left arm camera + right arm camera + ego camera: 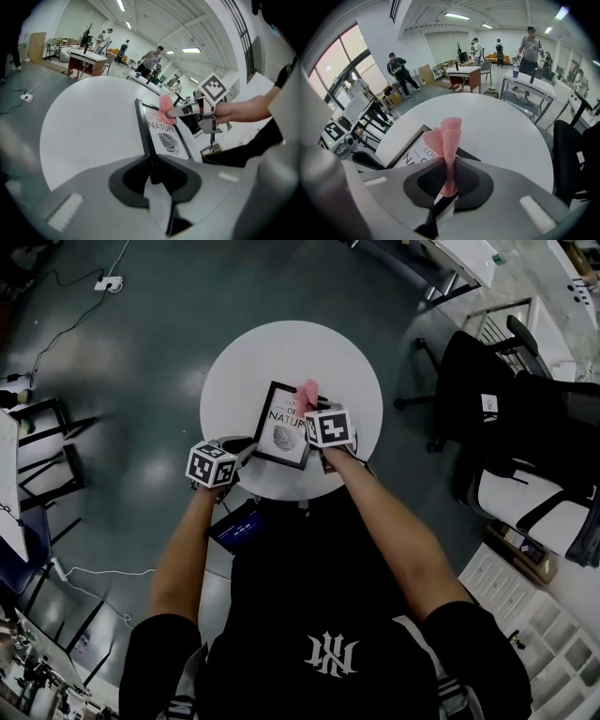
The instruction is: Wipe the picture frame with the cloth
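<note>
A black picture frame (284,424) with a white print lies on the round white table (244,352). My left gripper (153,176) is shut on the near edge of the frame (147,136), at its lower left corner in the head view. My right gripper (447,180) is shut on a pink knitted cloth (449,136), which sticks up from the jaws. The cloth (307,393) rests against the frame's upper right part, over the print (165,136). From the left gripper view, the cloth (167,108) and the right gripper (180,111) sit on the frame's far end.
Black office chairs (487,399) stand to the right of the table. A desk (465,74) and a metal trolley (527,91) stand beyond the table, with several people farther off. Cables (66,329) run over the floor at the left.
</note>
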`<state>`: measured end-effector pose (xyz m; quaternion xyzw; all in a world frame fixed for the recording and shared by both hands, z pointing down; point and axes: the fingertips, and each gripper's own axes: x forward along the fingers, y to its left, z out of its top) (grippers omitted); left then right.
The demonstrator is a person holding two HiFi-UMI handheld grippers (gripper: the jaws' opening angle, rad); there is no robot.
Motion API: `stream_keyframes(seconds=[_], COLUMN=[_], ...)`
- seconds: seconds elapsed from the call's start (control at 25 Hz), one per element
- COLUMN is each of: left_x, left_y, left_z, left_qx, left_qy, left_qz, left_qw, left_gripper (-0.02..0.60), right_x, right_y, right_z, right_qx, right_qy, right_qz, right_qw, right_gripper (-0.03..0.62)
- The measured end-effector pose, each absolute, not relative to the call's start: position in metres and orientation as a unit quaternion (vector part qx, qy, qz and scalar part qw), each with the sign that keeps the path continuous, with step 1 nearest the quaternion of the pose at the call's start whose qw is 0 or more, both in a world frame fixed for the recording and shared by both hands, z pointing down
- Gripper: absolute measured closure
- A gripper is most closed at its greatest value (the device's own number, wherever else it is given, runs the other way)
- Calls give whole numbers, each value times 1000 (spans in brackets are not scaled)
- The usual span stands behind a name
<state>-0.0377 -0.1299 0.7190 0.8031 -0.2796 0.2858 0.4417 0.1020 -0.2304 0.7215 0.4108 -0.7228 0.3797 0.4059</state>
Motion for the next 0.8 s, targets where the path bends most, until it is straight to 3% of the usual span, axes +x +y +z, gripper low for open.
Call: stream_keyframes(seconds=[0.8], left_x=[-33], left_y=[-132], left_z=[720], left_qx=[809], left_qy=[-269], left_qz=[286], left_qw=[438], left_gripper=[532], right_x=[170], right_y=[-213], right_z=[718], right_qx=[449], right_qy=[-691], right_qz=[377], right_qw=[423], right_gripper=[568])
